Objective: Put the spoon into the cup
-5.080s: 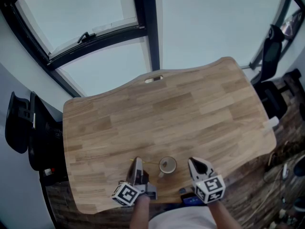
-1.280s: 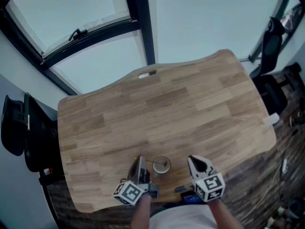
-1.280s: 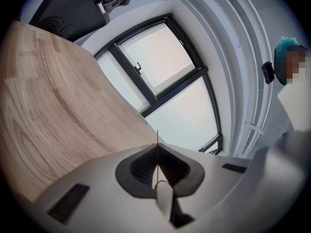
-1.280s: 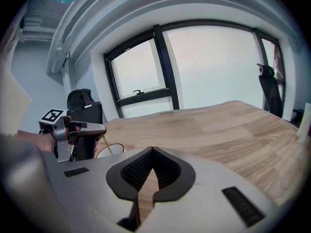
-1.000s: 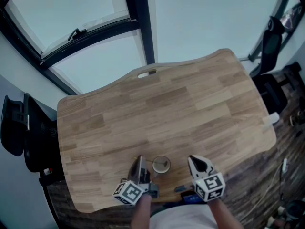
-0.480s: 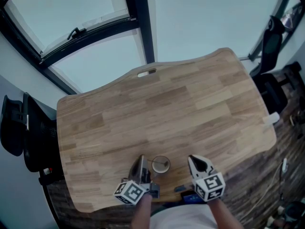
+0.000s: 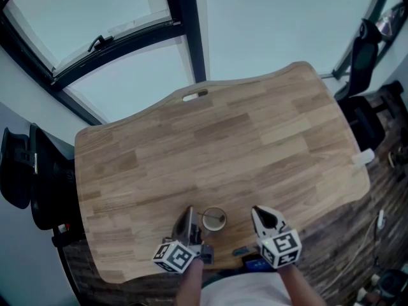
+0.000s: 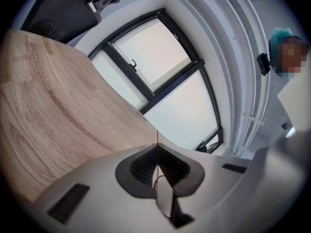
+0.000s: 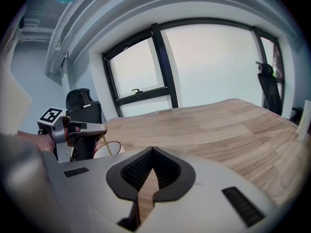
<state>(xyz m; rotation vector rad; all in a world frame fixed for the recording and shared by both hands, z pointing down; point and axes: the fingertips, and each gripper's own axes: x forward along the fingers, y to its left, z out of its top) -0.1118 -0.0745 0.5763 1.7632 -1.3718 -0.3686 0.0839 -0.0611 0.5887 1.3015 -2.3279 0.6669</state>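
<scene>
A small pale cup (image 7: pixel 214 219) stands near the front edge of the wooden table (image 7: pixel 210 152), between my two grippers. My left gripper (image 7: pixel 189 211) is just left of the cup and is shut on the thin gold spoon (image 9: pixel 107 147). The spoon's handle slants down from the jaws into the cup (image 9: pixel 115 149). In the left gripper view the handle (image 8: pixel 157 139) shows as a fine line sticking out past the left gripper (image 8: pixel 157 148). My right gripper (image 7: pixel 257 212) hangs right of the cup, shut and empty, and the right gripper (image 9: pixel 152 150) holds nothing.
A slot (image 7: pixel 195 96) is cut in the table's far edge, below large windows. Black chairs stand at the left (image 7: pixel 29 177) and right (image 7: pixel 363 62). A small white object (image 7: pixel 362 158) sits at the table's right edge. A person (image 8: pixel 291 81) stands near.
Over the last second only the head view drifts slightly; grippers, spoon and cup stay put. Five seconds ago the spoon lay flatter, between the left gripper and the cup.
</scene>
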